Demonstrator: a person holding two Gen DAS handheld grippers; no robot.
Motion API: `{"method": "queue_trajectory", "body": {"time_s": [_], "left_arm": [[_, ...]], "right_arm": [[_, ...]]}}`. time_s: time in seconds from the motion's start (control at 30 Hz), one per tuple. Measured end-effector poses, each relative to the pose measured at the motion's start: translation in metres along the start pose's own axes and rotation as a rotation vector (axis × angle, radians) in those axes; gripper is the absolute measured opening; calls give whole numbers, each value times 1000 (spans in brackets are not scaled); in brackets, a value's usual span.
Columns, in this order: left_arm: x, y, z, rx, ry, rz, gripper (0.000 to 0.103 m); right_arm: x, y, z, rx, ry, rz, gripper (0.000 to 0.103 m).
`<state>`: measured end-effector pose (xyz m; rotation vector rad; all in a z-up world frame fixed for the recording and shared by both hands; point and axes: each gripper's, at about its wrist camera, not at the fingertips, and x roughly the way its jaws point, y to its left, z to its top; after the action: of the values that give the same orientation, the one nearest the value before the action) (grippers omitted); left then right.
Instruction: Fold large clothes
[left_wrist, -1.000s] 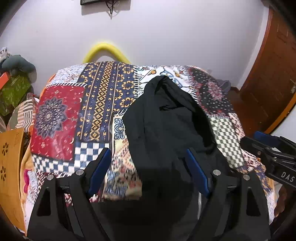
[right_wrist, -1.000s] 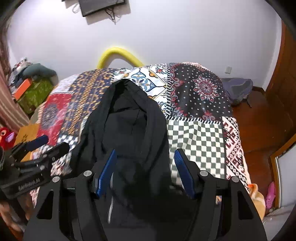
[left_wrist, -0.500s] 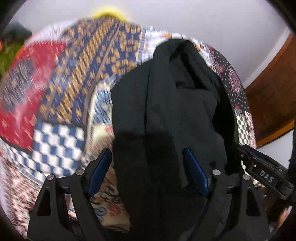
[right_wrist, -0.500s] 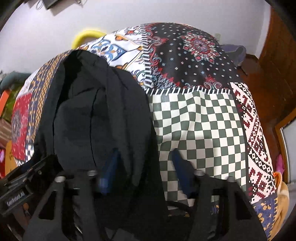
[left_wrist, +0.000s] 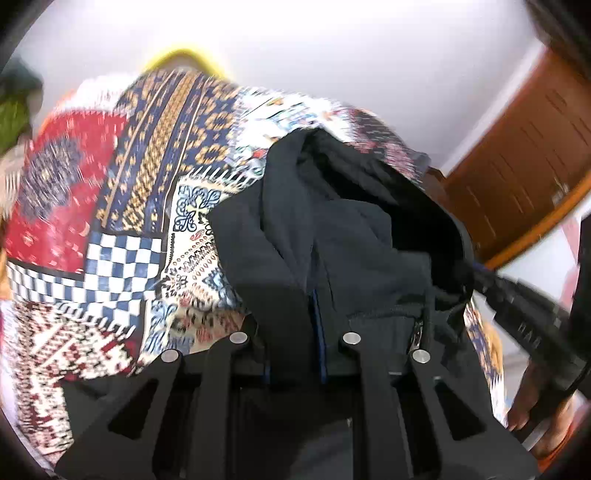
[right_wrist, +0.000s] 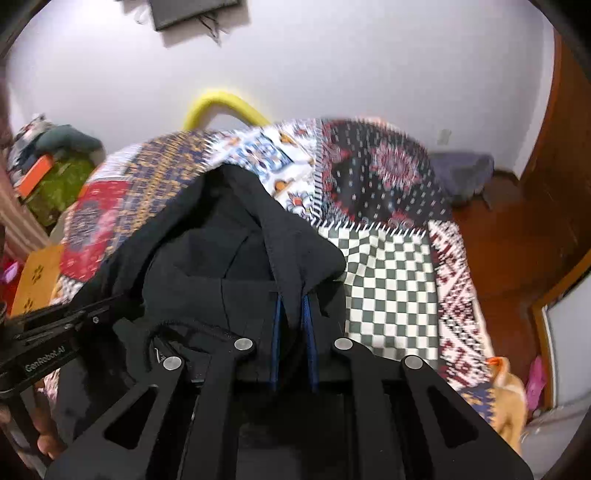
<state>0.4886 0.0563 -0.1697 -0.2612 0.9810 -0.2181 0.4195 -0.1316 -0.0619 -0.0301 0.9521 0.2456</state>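
Note:
A black hooded jacket lies lengthwise on a patchwork bedspread, hood at the far end. My left gripper is shut on the jacket's near left edge. My right gripper is shut on the jacket at its near right edge, and cloth bunches up between the blue pads. Each gripper shows in the other's view: the right one at the right, the left one at the left. The jacket's near hem is hidden under the grippers.
The bedspread covers the bed. A yellow curved tube stands at the head by the white wall. A wooden door and brown floor lie to the right. Cluttered items sit left of the bed.
Both grippers were open above the jacket, dropped onto its near end, and have now closed on the cloth. The views are tilted up and the near cloth is bunched and lifted.

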Motion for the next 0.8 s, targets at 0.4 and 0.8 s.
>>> {"method": "queue_trajectory", "body": {"time_s": [0.4,0.8], "left_arm": [[-92,-45,-109,242,-32,9,17],[-66,-35,-218,280,131,191,41]], "right_arm": [[-95,4,-99,-138,-13,85,10],[-82,7,-177,-320,172,-67,14]]}}
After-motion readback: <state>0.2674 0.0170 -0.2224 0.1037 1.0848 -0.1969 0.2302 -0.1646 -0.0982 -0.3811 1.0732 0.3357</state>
